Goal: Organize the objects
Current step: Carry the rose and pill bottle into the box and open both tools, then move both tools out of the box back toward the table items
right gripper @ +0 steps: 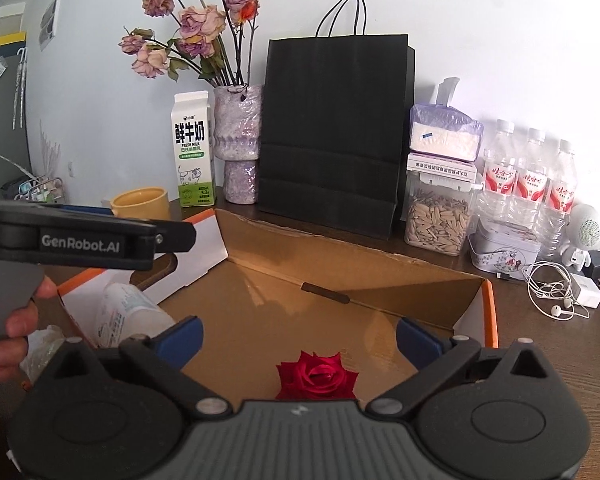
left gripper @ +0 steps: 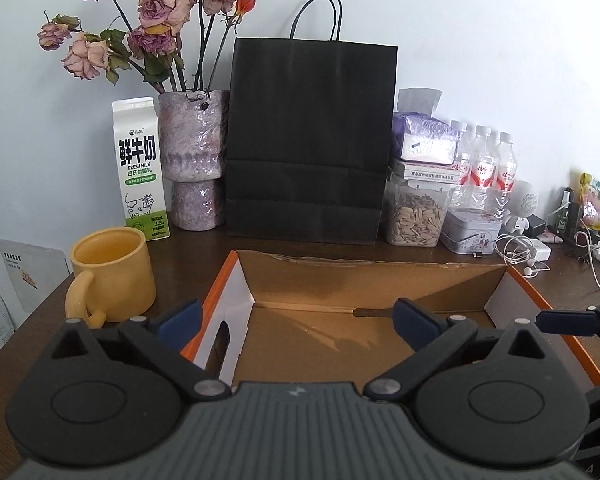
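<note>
Red rose (right gripper: pixel 317 376) lying inside cardboard box (right gripper: pixel 380 280), near its front edge, just below right claw (right gripper: pixel 300 340), spread wide and empty. Best lowered straight down, closing gently to spare petals. Left claw (left gripper: pixel 296 316) likewise agape, empty, over box. Rose and white bottle (right gripper: pixel 128 312) seen only from right wrist.

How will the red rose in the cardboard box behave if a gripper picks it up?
The red rose is probably very light and soft, since only a loose bloom of thin petals shows. Its petals would likely crush or shed under firm squeezing. No stem is visible, so a gentle grip by the open right gripper seems safer.
</note>
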The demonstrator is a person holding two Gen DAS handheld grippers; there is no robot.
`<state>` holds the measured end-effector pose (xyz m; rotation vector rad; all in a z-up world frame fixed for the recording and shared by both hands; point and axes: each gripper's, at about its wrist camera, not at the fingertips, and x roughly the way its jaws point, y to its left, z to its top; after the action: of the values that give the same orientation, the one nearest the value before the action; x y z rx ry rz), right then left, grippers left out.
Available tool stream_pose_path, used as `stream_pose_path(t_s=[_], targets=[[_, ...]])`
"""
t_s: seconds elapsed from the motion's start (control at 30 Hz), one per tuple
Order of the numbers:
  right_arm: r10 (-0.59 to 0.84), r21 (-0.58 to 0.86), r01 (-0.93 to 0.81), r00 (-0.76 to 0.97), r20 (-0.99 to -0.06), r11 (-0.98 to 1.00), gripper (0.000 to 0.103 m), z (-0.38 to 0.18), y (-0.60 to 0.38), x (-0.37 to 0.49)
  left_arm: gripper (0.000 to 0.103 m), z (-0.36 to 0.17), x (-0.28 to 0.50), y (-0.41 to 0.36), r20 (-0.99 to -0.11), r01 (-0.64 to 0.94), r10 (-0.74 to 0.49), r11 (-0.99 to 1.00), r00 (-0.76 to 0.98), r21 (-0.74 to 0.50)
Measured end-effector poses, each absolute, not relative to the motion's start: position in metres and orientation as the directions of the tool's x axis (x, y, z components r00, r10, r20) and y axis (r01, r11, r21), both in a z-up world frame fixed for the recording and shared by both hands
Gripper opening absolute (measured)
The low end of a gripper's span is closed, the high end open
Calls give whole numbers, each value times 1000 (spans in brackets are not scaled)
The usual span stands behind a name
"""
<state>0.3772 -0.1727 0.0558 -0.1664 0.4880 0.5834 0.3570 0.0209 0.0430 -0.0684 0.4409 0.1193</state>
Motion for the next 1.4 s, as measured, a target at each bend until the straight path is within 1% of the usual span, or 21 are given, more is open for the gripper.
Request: stream_pose_path(t_s=[0.2,0.57,0.9,1.13,1.4], targets=[[484,-22,-559,736,-474,829,103,58,-174,376,103,43,356,20,-427,-124,97,992,899,-37],[443,-87,-531,776,-450,843,103,65,-172,363,103,51,346,17,-406,-108,79,993,910,-51],[400,-69,-469,814,-422,881,103,75,-180,345,103,69,324,18,-363,-111,79,992,929,-68],[414,-47,-472,813,-408,880,103,82,-183,318,103,75,296,13,-362,-113,78,991,929,-77],[435,-16,-474,821,-369,881,103,91,-199,267,103,75,249,13,-356,-126,91,989,930,-78]])
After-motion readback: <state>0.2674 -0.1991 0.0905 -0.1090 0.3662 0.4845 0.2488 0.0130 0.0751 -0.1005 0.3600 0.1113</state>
